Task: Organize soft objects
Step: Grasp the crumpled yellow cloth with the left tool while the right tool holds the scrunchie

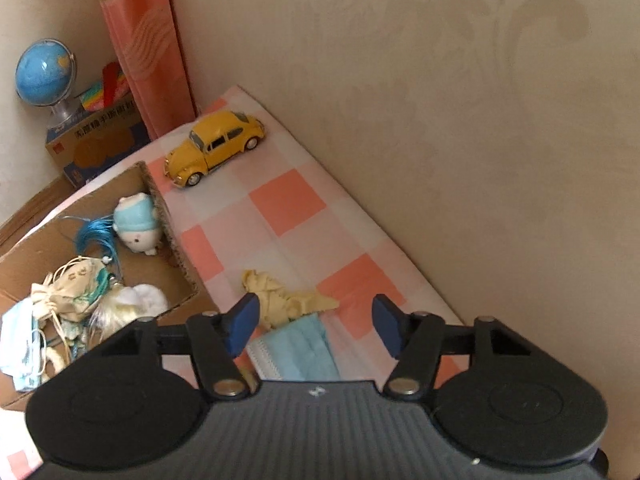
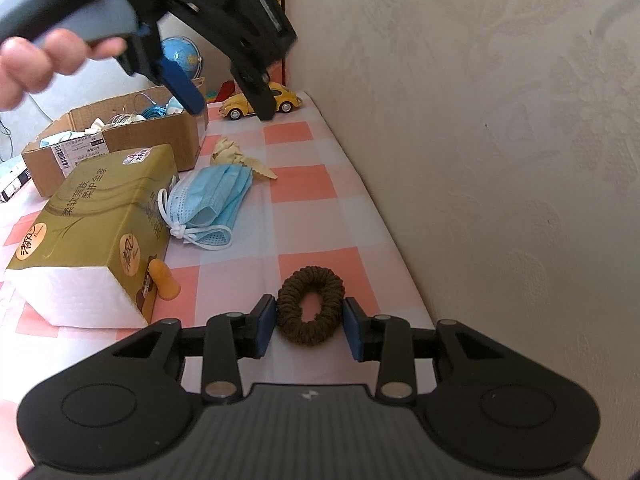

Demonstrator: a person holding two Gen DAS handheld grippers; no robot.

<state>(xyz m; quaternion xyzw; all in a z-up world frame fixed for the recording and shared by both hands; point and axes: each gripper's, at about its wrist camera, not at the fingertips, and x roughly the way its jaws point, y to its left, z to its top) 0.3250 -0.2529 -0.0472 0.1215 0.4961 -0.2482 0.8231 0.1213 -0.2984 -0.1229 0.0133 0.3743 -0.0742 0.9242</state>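
Hovering left claw (image 1: 314, 326) half open, empty, over glove (image 1: 280, 296) and mask (image 1: 298, 354) on surface (image 1: 288, 204); glove lying dead ahead, box (image 1: 168, 216) left. Right claw (image 2: 309, 320) pinching scrunchie (image 2: 310, 304).

1. The olive tissue pack (image 2: 100, 216) carries the brand 清风 in orange circles, with the lines 柔软亲肤 and 柔护全家 on its top.
2. The cardboard box (image 2: 132, 136) bears a white barcode label, too small to read.
3. The blue-and-brown carton (image 1: 96, 140) under the globe (image 1: 42, 72) has Chinese print, blurred.
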